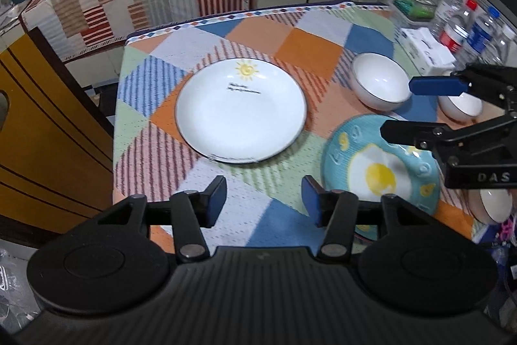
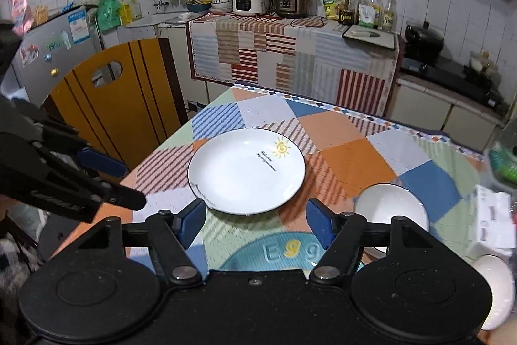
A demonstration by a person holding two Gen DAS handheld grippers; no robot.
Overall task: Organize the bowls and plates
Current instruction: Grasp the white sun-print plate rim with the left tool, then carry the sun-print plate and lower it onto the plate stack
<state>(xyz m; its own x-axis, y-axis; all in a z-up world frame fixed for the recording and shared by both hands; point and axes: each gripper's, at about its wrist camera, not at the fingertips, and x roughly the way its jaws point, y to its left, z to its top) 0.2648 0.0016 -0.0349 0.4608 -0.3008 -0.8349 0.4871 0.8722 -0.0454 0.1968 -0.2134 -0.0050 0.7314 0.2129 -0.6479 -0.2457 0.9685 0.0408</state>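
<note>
A white plate with a yellow sun [image 1: 240,110] lies in the middle of the patchwork tablecloth; it also shows in the right wrist view [image 2: 247,172]. A blue plate with a fried-egg picture [image 1: 381,164] lies to its right, partly under my right gripper [image 1: 395,107], which is open and empty above it. In the right wrist view the blue plate [image 2: 284,253] lies just below my right gripper [image 2: 255,223]. My left gripper [image 1: 263,199] is open and empty, near the table's front edge. White bowls stand at the right: one [image 1: 379,81], another [image 1: 460,105], a third [image 1: 494,204].
Water bottles [image 1: 465,25] and a white tissue box [image 1: 426,49] stand at the table's right edge. A yellow board [image 1: 48,131] stands left of the table. A counter with cookers [image 2: 274,2] lies behind.
</note>
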